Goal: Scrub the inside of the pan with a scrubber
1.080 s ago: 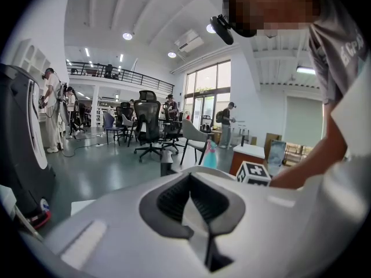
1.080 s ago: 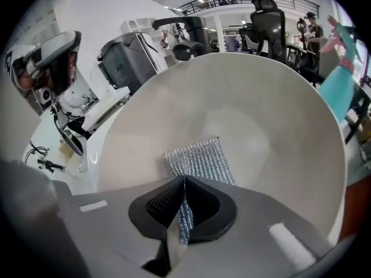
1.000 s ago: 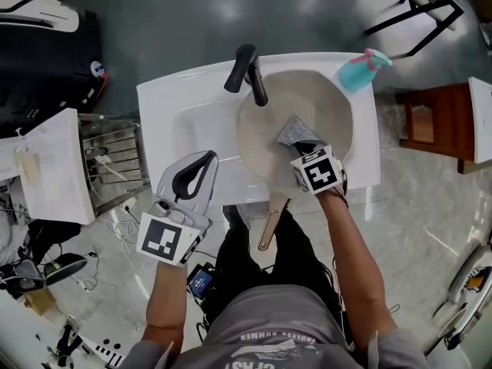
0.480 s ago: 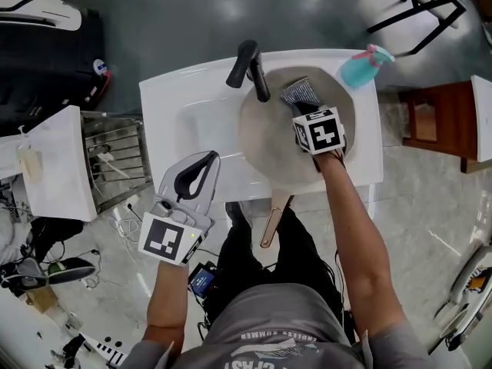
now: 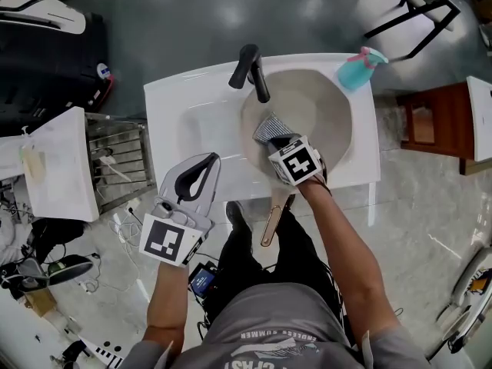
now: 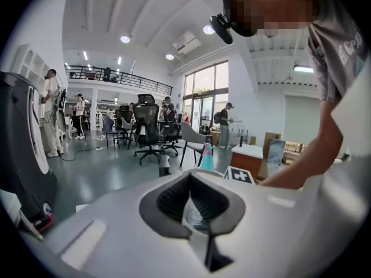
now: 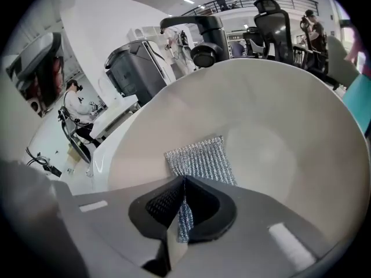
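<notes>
- scrubber: a silver mesh pad lying flat on the inner wall of the pan, on the side toward the faucet. It looks light, soft and floppy and would probably fold if pushed edge-on. Best taken by one edge, deep in the pads.
- right gripper: its jaws are pinched tight on the scrubber's near edge, and the rest of the pad fans out ahead onto the pan wall.
- pan: pale, wide and rigid, sitting in the sink under the faucet. The inside looks smooth, likely slick when wet. Nothing is holding it, so hard strokes could make it shift.
- pan handle: wooden, sticking out over the sink's front edge toward the person. That is the natural place to steady the pan.
- left gripper: in front of the sink, well apart from the pan. Its jaws are together, with nothing I can name between them.
- spray bottle: teal, at the sink's far right corner, just beside the pan rim.
</notes>
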`<state>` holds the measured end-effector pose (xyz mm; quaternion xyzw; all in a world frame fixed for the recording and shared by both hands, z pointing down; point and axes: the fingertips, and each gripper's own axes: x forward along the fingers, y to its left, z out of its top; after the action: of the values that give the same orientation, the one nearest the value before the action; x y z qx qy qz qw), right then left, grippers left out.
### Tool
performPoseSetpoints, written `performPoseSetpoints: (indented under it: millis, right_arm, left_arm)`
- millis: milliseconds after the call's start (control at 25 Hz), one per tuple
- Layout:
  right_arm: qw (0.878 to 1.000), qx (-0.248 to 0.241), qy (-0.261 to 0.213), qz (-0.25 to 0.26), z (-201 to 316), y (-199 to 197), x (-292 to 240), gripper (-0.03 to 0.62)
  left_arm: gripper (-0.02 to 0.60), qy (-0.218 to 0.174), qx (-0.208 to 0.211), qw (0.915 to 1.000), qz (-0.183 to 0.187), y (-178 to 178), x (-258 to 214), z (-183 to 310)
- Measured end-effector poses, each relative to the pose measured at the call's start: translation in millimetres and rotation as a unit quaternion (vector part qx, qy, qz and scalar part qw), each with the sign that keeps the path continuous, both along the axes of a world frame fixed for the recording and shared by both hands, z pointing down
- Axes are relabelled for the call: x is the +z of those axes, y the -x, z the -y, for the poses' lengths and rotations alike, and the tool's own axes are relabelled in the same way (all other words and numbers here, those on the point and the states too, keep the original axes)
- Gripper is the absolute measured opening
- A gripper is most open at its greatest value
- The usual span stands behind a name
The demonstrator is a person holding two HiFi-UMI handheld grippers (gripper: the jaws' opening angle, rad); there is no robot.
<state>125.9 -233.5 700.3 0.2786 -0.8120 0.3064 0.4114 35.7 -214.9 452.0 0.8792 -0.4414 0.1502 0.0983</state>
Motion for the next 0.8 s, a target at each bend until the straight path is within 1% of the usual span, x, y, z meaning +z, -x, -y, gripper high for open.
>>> performPoseSetpoints:
  millis: [120,400,600,800]
  right_arm:
    - [1.000,0.020,-0.010,0.009,-14,-12,-16,0.012]
    - [0.994,0.079,-0.064,0.027,-30,-62,-72,0.012]
    - [0.985,0.133,-0.101,0.039,-39,-106,-109,0.012]
    - [0.975,0.185,-0.118,0.023,-53,-160,-123,0.012]
  left_arm:
    - [0.002,-0.005,0.007,1.0000,0.000,-3,-9,-4]
    - [0.002,-0.017,0.034,0.9993,-0.003,-25,-30,-14]
    - [0.002,-0.025,0.057,0.9981,0.000,-43,-42,-20]
    - [0.002,-0.029,0.078,0.9965,0.005,-63,-51,-25]
